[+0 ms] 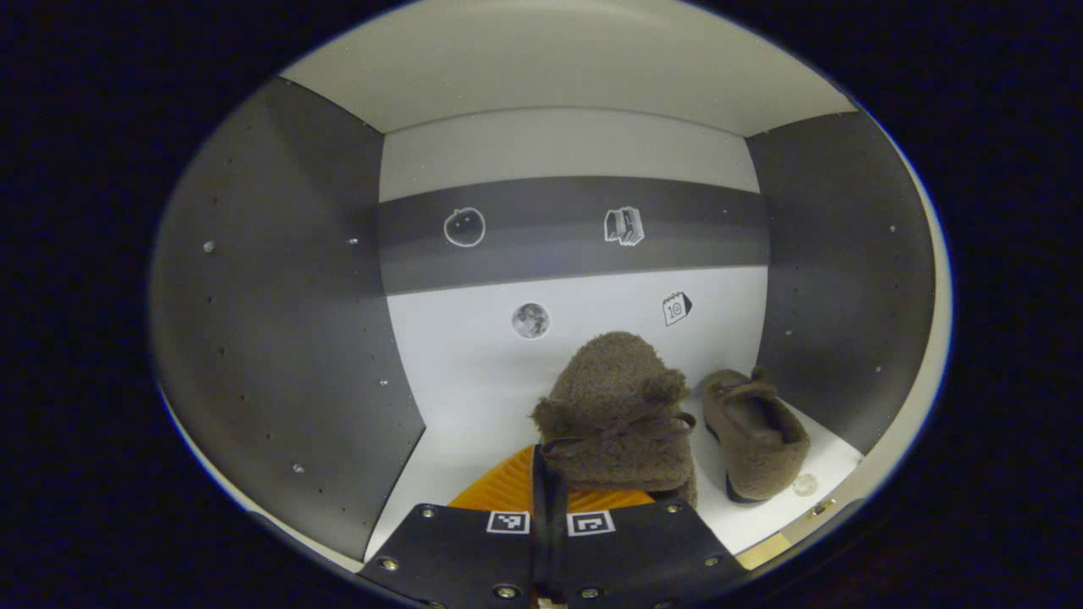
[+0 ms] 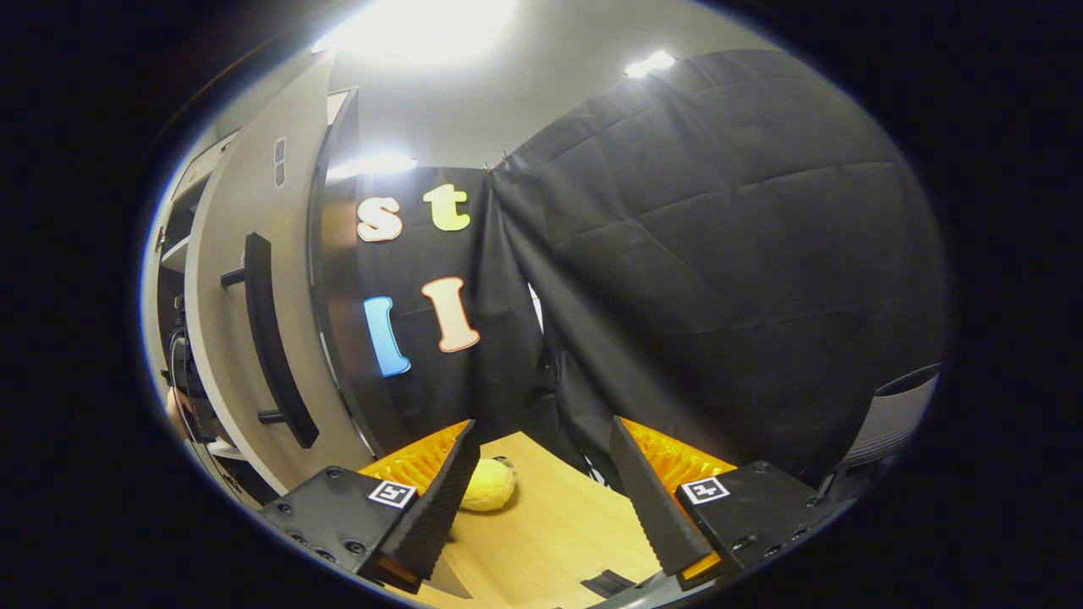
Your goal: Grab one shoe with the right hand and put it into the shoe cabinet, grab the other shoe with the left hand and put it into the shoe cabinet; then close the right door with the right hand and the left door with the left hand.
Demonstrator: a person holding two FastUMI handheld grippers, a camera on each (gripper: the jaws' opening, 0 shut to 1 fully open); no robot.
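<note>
White-floored, grey-walled shoe cabinet interior (image 1: 474,397) is seen across the left gripper view, centre frame. The right cabinet door, pale grey with a long black bar handle (image 2: 271,347), is seen open at left of the right gripper view. A fuzzy brown lace-up shoe (image 1: 613,414) is pinched at lower centre by the left gripper (image 1: 550,524), jaws pressed together on it; its mate, a second brown fuzzy shoe (image 1: 757,431), is already set down at lower right on the cabinet floor. The held shoe is best lowered flat just left of its mate, then released without dragging. The right gripper (image 2: 541,491) is spread, empty, above a light wooden tabletop (image 2: 558,524). Hard to make out: a small yellow soft object (image 2: 489,486) beside its finger; the held shoe's sole and whether it touches the floor; the left door.
</note>
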